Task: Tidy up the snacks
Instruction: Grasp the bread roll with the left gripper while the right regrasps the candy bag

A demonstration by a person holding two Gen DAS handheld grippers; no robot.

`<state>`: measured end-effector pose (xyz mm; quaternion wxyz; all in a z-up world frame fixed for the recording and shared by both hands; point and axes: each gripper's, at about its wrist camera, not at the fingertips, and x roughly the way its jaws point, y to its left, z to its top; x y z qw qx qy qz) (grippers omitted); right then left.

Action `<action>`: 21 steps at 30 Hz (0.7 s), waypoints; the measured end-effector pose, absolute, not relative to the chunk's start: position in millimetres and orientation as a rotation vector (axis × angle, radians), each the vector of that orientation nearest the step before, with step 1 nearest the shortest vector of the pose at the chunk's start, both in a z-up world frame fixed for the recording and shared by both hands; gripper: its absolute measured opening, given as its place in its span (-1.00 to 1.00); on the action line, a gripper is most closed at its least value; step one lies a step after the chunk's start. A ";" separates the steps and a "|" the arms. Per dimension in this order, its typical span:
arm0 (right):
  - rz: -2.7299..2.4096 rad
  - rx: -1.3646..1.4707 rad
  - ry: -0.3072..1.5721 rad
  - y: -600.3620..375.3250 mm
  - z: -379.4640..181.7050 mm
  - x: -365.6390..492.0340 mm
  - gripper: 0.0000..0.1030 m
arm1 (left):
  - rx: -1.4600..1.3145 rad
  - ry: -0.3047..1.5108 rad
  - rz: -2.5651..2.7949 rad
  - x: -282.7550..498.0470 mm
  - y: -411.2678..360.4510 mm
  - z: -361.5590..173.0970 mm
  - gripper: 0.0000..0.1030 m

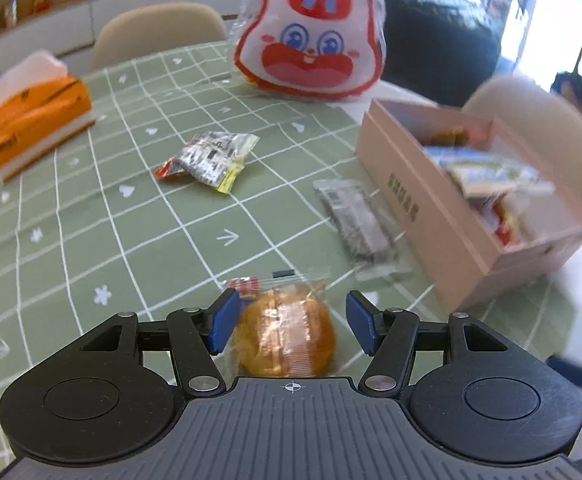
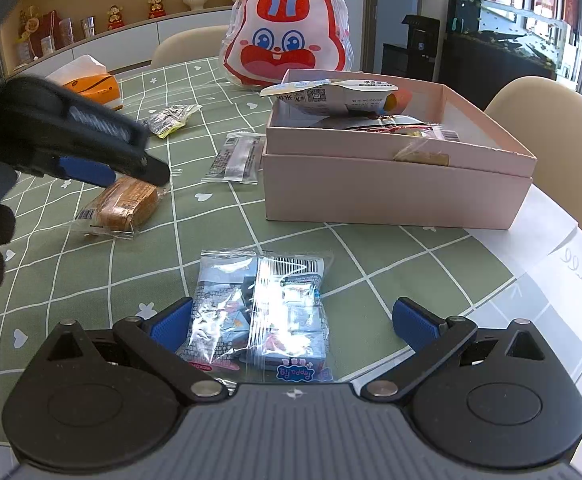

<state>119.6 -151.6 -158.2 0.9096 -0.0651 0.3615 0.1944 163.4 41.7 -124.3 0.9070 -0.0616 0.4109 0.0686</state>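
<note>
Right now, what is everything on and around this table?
wrapped bun: one, golden brown in clear film, between the left gripper's pads
blue snack packs: two, blue and clear, between the right gripper's pads
grey packet: one, grey and clear, beside the box
crumpled packet: one, black, white and yellow, mid-table
pink box: one, pale pink, open, holding snacks
rabbit bag: one, red and white, behind the box
tissue box: one, orange, far left
tablecloth: one, green with white grid
chairs: two, beige, beyond the table
left hand-held gripper: one, black with blue pads, jaws apart
right hand-held gripper: one, same, jaws apart
</note>
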 end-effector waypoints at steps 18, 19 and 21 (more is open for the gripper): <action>0.412 -0.134 0.749 -152.7 -157.6 120.2 1.00 | -0.054 0.880 -0.011 83.6 46.4 -122.9 0.21; 0.417 -0.137 0.751 -153.0 -157.3 120.6 1.00 | -0.067 0.885 -0.003 80.6 46.3 -122.8 0.22; 0.428 -0.149 0.756 -153.3 -157.0 122.8 1.00 | -0.097 0.894 0.013 80.4 47.5 -123.3 0.23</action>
